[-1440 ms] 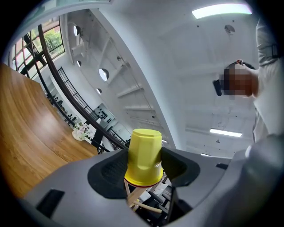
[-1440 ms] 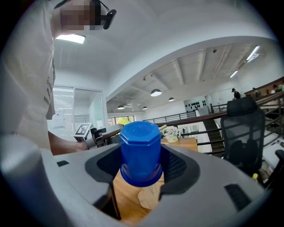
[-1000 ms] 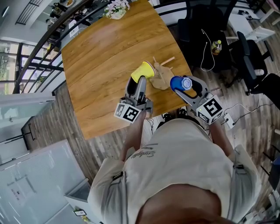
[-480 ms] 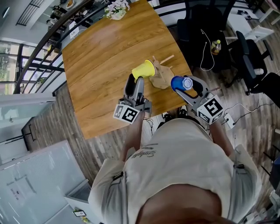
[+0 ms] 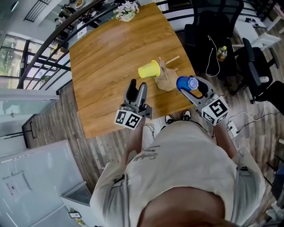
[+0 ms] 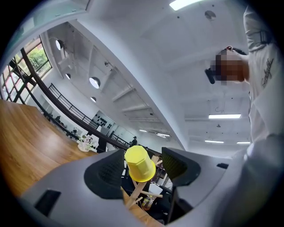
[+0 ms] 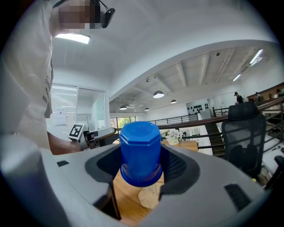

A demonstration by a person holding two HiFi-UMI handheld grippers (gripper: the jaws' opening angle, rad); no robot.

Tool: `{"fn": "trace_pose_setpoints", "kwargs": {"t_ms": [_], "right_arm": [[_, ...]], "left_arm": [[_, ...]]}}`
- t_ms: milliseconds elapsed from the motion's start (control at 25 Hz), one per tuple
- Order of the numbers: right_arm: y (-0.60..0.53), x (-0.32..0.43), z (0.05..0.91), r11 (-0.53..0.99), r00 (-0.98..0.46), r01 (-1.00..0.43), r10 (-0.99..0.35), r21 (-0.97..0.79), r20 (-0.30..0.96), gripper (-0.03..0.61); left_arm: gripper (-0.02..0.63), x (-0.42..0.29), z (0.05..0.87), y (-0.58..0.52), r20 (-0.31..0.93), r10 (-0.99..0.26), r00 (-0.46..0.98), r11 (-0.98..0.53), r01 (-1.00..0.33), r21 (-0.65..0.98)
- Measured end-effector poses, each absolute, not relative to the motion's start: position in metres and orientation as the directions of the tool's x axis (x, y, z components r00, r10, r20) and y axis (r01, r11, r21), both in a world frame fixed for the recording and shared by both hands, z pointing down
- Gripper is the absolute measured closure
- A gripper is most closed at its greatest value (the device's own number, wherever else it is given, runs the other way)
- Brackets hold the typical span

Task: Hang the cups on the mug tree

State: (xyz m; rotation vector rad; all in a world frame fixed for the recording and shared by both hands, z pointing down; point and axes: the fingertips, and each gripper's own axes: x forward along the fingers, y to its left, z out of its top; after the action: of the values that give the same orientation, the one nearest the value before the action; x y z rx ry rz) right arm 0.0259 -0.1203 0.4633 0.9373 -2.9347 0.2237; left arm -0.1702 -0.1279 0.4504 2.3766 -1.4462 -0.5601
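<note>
A yellow cup [image 5: 149, 69] hangs upside down on a peg of the wooden mug tree [image 5: 167, 80], which stands near the table's right front edge. My left gripper [image 5: 135, 87] is open and empty, a short way back from that cup. In the left gripper view the yellow cup [image 6: 139, 163] shows beyond the spread jaws, on the tree's pegs [image 6: 134, 196]. My right gripper [image 5: 190, 85] is shut on a blue cup [image 5: 184, 83], held just right of the tree. The blue cup [image 7: 140, 153] sits upside down between the right pads, above the tree's base [image 7: 149, 196].
The wooden table [image 5: 106, 53] carries a small flower vase [image 5: 126, 10] at its far edge. Black office chairs [image 5: 213, 26] and a cable stand to the right of the table. A railing [image 5: 44, 48] runs along the far left side.
My left gripper has drawn back toward me from the yellow cup, which stays on the tree. The right gripper keeps the blue cup in nearly the same place.
</note>
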Motion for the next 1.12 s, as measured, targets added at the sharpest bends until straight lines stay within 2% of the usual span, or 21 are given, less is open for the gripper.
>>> {"fn": "trace_pose_setpoints", "kwargs": {"t_ms": [280,720,920,1120], "right_arm": [[-0.114,0.028,0.455,0.809,-0.817,-0.577,-0.572,-0.116,0.074,0.327],[-0.112,0.026,0.45,0.816,-0.824,-0.566,-0.565,-0.119,0.05,0.327],[-0.114,0.024,0.449,0.82,-0.827,-0.562,-0.559,-0.108,0.055,0.327],[-0.119,0.021,0.439,0.823,-0.827,-0.562,-0.559,-0.083,0.051,0.327]], "left_arm": [[0.362,-0.168,0.45,-0.114,-0.153,-0.904,0.398,-0.423,-0.794,0.436],[0.542,-0.154,0.443,-0.105,-0.164,-0.878,0.45,-0.472,-0.757,0.452],[0.574,-0.146,0.44,-0.103,-0.145,-0.858,0.493,-0.503,-0.749,0.432],[0.581,-0.14,0.444,-0.107,-0.046,-0.86,0.508,-0.495,-0.81,0.314]]}}
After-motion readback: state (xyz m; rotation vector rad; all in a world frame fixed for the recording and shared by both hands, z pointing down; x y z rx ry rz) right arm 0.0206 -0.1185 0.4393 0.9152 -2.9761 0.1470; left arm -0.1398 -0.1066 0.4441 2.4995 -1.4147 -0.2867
